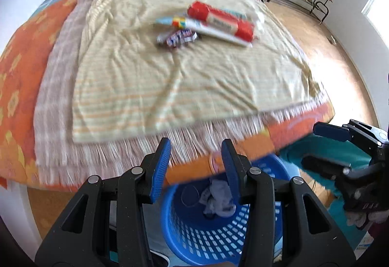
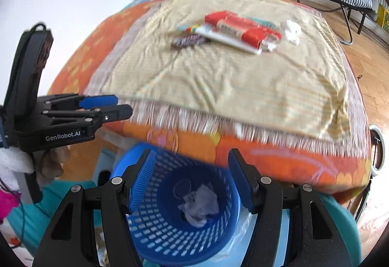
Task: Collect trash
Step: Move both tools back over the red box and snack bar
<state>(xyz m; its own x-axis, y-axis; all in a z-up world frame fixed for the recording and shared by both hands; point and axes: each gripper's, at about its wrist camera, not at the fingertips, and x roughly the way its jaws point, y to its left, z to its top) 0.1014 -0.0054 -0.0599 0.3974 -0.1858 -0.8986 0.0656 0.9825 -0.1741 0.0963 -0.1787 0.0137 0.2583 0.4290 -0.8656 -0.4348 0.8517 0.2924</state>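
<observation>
Left hand-held gripper (image 1: 195,164) is out in front of me, jaws parted about halfway, nothing between the blue pads, touching nothing. Right hand-held gripper (image 2: 190,178) is the same story, spread a touch wider, also empty. Both hang above the blue basket (image 2: 155,225) on the floor at the foot of the bed (image 2: 279,164). Down in the basket I see crumpled white paper (image 2: 200,203) lying on the bottom.

The trash is up on the bed, on the pale yellow striped cloth (image 1: 150,77), well apart from both grippers. The red and white packet (image 1: 220,21) is the long one: it lies flat, its long axis slanting from upper left to lower right in the left wrist view, and it sits on top of a flat white wrapper (image 1: 214,34) that runs along the same slant. Just beside them, on the near left, is a small crinkled foil wrapper (image 1: 178,38). In the right wrist view a white crumpled wad (image 2: 293,31) sits to the right of the packet. Everything up there is blurred, so print on the packets I can't read.
</observation>
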